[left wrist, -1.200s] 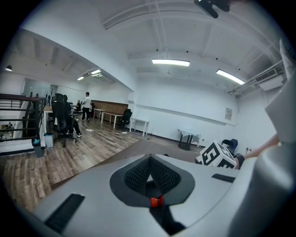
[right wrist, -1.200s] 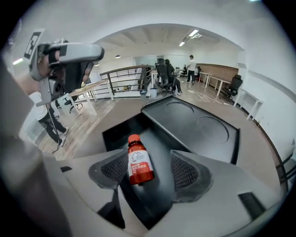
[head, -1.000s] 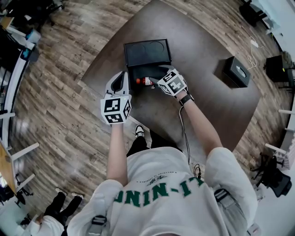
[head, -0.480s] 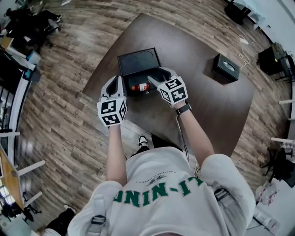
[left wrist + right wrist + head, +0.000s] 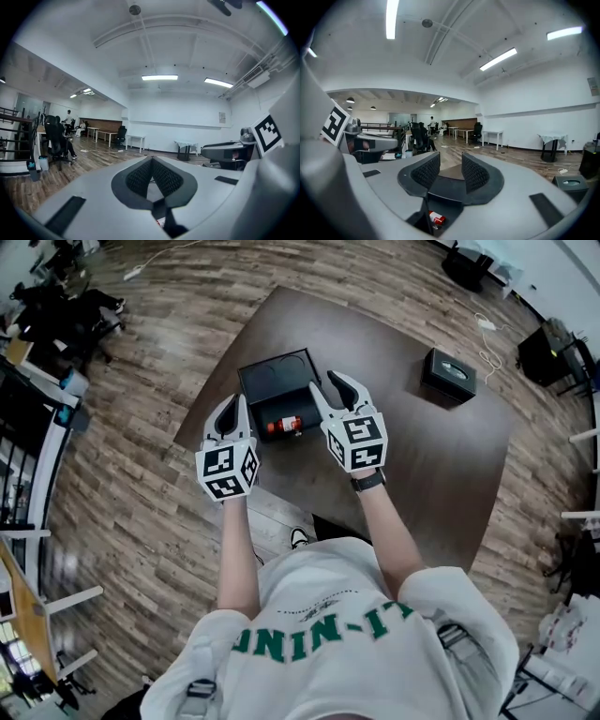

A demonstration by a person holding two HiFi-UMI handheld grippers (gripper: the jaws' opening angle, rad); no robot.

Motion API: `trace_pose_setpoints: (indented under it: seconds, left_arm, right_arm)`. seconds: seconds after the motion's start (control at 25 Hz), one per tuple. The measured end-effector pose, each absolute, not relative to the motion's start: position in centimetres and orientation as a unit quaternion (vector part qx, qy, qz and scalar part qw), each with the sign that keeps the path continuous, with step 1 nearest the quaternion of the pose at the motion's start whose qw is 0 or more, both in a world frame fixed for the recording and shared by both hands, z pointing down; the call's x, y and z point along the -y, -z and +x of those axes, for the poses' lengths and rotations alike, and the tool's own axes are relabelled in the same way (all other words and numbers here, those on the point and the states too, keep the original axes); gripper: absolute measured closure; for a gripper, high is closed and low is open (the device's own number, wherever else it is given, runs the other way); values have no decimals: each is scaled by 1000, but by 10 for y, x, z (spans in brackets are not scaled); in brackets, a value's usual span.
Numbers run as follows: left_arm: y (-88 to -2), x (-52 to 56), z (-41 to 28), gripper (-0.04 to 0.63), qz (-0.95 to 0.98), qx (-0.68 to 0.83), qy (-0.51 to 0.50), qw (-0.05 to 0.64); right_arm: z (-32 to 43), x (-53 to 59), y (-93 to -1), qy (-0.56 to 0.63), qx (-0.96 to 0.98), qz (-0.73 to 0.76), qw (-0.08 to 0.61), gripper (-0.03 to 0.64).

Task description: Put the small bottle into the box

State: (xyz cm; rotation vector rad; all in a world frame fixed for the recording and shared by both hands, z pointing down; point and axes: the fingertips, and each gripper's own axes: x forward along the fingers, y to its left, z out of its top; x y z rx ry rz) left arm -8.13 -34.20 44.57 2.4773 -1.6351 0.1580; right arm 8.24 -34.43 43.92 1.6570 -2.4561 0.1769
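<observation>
right gripper (image 5: 328, 388) off the bottle since a second ago, now drawn back just right of it.
bottle (image 5: 284, 425) lies on its side in the lower half of the open box (image 5: 272, 381), centre of the head view, between the two grippers and touching neither. right jaws closing, pads apart, nothing between them; the right gripper view shows the bottle low in frame, beneath the jaws. left gripper (image 5: 238, 401) at the box's left edge, jaws pressed together at the tips, empty. black case (image 5: 448, 374) on the table (image 5: 422, 456), upper right, well apart.
</observation>
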Motion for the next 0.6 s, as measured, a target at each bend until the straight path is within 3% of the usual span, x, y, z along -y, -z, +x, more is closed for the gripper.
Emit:
trace_pose_setpoints:
  seconds: [0.2,0.6]
  left_arm:
    - [-423,328,-74,583,837,541,-46,60]
    - [-403,309,-78,583,835,548,-38,41]
  right_arm:
    - [82,326,-417,-47,815,574,63,523]
    - [70,301,-404,-50,813,578,46,580]
